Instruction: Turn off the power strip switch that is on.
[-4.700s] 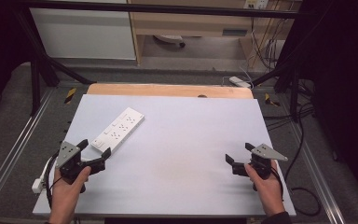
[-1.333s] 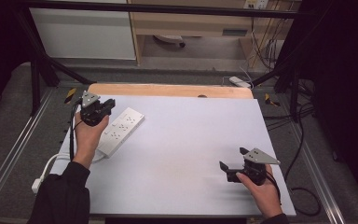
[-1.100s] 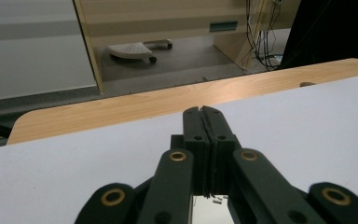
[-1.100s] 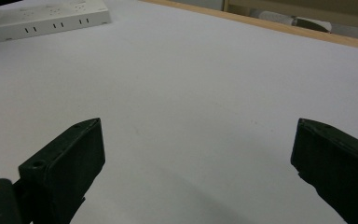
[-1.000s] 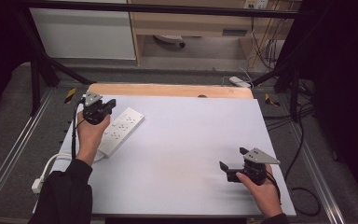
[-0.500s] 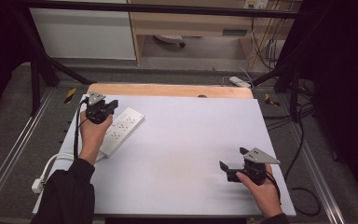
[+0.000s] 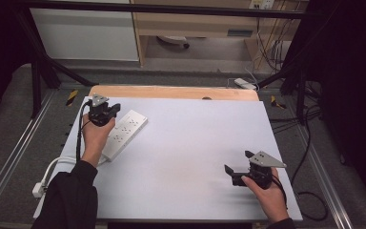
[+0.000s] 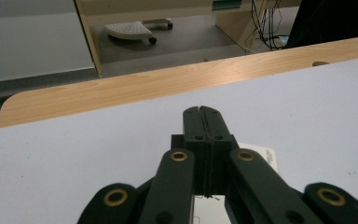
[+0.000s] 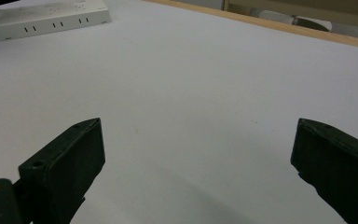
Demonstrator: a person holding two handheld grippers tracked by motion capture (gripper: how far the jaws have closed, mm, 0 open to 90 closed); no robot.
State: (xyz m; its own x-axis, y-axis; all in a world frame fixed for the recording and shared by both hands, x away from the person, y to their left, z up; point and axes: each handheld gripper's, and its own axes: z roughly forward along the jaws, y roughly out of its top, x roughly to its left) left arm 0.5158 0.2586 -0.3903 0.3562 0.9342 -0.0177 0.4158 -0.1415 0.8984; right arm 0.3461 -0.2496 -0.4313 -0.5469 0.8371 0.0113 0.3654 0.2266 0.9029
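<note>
The white power strip (image 7: 121,132) is lying at an angle in the upper left of the high view, on the pale tabletop (image 7: 190,143), with its white cord (image 7: 52,167) running off the lower left edge toward a plug hanging beside the table. The left gripper (image 7: 106,110) is hovering over the strip's far end, and in the left gripper view its jaws are pressing flat against each other with nothing between them, just a corner of the strip (image 8: 261,156) peeking out below.

With the jaws meeting like this, any push down is likely landing as a poke rather than a grasp, so the strip is at risk of skating across the smooth surface or pivoting about its cord end. The cord dangling off the edge is probably adding drag, and a tug could be swinging the body toward the wooden strip (image 7: 171,92) at the back of the table.

The right gripper (image 7: 233,174) is waiting in the lower right of the high view, well apart from the strip, its jaws standing wide and empty, so it is offering no steadying hold should the strip slide.
</note>
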